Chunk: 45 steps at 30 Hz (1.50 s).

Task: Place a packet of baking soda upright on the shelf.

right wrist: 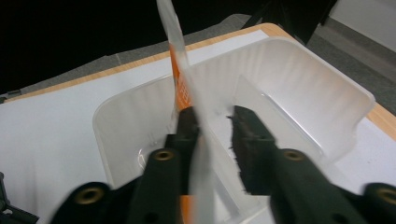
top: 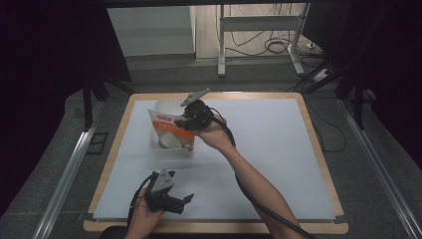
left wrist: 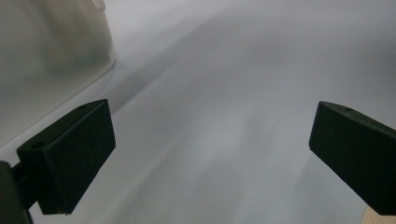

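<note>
We see R gripper at table's 11 o'clock, jaws partly apart astride flat orange-white plastic packet, no firm pinch | packet upright in clear plastic tub | L gripper at 7 o'clock, jaws wide, holding nothing, over white sheet

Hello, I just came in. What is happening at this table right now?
A person works with a gripper in each hand. The right gripper is over a clear plastic tub on the white mat, with an orange and white packet standing in the tub. The packet's edge sits between the jaws, which are parted and not pressing on it. The left gripper waits open near the table's front edge, holding nothing.
</note>
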{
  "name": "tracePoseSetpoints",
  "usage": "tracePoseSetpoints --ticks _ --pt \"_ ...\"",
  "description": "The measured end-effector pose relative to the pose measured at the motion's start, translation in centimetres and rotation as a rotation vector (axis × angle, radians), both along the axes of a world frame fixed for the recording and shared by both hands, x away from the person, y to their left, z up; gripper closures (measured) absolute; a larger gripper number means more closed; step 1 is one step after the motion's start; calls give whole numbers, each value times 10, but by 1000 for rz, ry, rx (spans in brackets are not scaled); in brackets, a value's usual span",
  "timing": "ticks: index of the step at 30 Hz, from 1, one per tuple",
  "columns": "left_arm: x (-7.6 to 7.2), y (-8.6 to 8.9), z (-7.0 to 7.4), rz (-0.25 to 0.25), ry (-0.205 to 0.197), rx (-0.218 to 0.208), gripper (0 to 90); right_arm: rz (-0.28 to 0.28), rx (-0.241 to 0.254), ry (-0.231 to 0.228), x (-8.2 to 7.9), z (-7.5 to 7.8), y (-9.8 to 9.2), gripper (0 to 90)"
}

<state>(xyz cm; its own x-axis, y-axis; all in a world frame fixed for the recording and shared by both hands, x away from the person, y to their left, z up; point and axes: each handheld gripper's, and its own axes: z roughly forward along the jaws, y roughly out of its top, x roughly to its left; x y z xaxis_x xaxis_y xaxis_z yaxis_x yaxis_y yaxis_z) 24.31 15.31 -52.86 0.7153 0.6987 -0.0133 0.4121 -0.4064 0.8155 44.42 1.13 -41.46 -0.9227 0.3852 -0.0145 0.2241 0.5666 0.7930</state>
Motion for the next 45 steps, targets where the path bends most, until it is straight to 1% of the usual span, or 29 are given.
tracePoseSetpoints --ticks 3,4,5,8,12,13,20,26,33,41,45 --pt "0 0 0 -3 -1 7 4 1 1 2 -2 1 -4 523" --pt "0 0 0 -3 -1 6 4 -7 0 -12 -3 2 -7 441" --pt "0 0 0 -2 -1 6 4 -7 0 -12 -3 2 -7 441" --pt "0 1 0 0 0 5 4 -26 7 -25 -5 6 -11 349" --pt "1 0 0 -1 6 3 4 -41 5 -58 -10 11 -18 274" --pt "1 0 0 -1 9 1 5 -44 11 -67 -13 12 -22 262" --pt "1 1 0 0 31 -16 7 -47 7 -81 -20 13 -33 223" --pt "2 1 0 1 33 -13 7 -57 11 -79 -24 11 -41 184" --pt "1 0 -1 -1 28 -5 6 -58 14 -65 -29 5 -48 146" --pt "1 0 -1 2 27 -3 6 -73 5 -48 -36 -3 -57 108" --pt "1 0 -1 2 26 -3 6 -74 -11 -54 -38 -7 -62 98"
